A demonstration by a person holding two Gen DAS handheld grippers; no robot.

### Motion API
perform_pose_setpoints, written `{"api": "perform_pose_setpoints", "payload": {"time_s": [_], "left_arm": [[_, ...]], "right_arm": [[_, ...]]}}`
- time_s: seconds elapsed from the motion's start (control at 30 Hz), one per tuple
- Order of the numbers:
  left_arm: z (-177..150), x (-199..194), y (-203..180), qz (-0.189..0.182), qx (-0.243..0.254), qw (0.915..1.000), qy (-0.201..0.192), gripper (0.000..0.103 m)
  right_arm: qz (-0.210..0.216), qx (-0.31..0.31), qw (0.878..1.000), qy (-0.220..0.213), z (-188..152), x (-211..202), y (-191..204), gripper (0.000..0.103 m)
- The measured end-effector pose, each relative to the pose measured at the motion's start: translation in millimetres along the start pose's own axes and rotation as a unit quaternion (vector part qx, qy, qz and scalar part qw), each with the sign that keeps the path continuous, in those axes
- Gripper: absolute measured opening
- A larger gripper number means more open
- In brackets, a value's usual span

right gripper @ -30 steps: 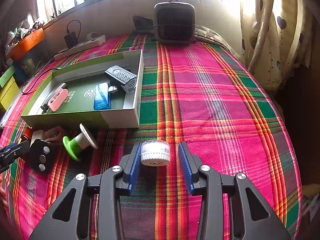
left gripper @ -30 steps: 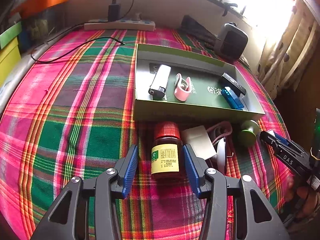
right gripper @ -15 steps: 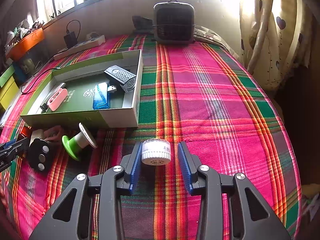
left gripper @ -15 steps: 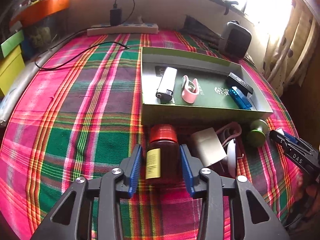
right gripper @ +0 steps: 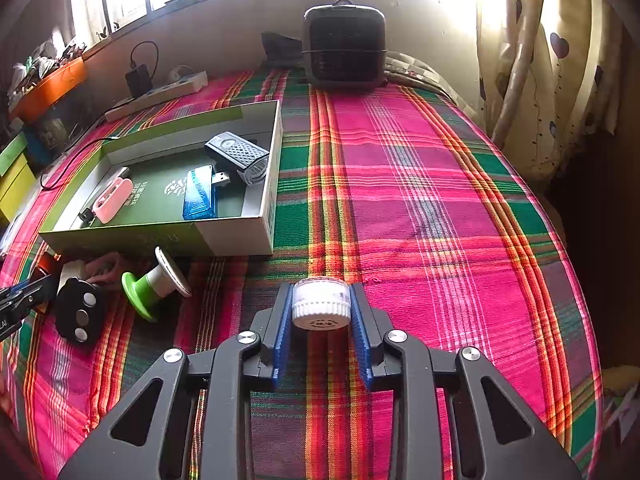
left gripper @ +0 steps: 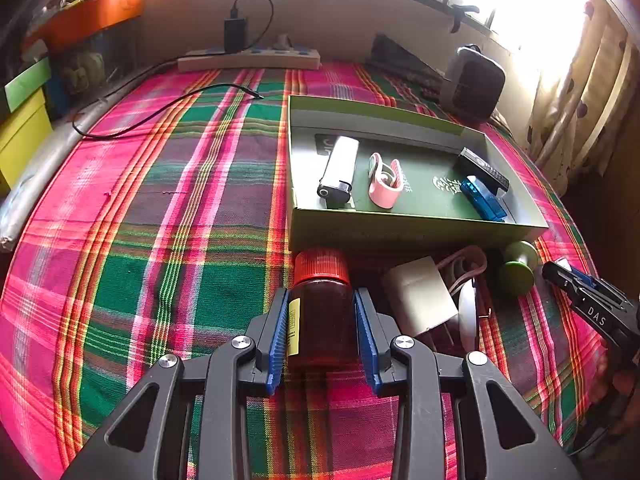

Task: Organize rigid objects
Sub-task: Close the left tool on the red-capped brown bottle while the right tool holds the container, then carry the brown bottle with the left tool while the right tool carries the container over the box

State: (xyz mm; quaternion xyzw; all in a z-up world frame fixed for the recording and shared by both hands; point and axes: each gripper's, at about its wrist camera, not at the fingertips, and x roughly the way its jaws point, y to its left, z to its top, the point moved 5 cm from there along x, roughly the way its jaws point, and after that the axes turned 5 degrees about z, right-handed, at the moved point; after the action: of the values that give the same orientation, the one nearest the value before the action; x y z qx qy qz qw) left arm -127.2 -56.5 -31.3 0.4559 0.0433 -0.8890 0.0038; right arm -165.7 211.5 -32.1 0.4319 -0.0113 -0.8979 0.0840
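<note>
Bottle first: brown, red-capped, it stands low in the middle of the left wrist view on the plaid cloth, just in front of the near wall of the green box. The left gripper has it between its blue pads, both pads against the bottle's sides, jaws closing on it.

Over to the right wrist view: the right gripper is closing too, and the small white jar with its ribbed lid sits squarely between the pads, pinched on both sides, at lower centre of the frame on the cloth, well to the right of the box.

Inside the box, in the left wrist view: a white lighter-shaped item to the left, a pink clip beside it, a black device and a blue USB stick at the right end.

Loose on the cloth in front of the box, right of the bottle: a white charger block and a green spool. In the right wrist view the spool lies on its side at left, with a black key fob further left, near the frame edge.

At the top, by the wall: a power strip and a dark fan.
</note>
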Motion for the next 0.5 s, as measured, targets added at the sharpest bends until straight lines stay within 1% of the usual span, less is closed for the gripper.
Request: {"api": "perform_pose_setpoints", "payload": {"time_s": [0.5], "left_arm": [[-0.2,-0.4,0.7,-0.001,0.002,1.0000,-0.003,0.031]], "right_arm": [[0.003,0.003,1.000,-0.002,-0.7,-1.3,0.3,0.028]]}}
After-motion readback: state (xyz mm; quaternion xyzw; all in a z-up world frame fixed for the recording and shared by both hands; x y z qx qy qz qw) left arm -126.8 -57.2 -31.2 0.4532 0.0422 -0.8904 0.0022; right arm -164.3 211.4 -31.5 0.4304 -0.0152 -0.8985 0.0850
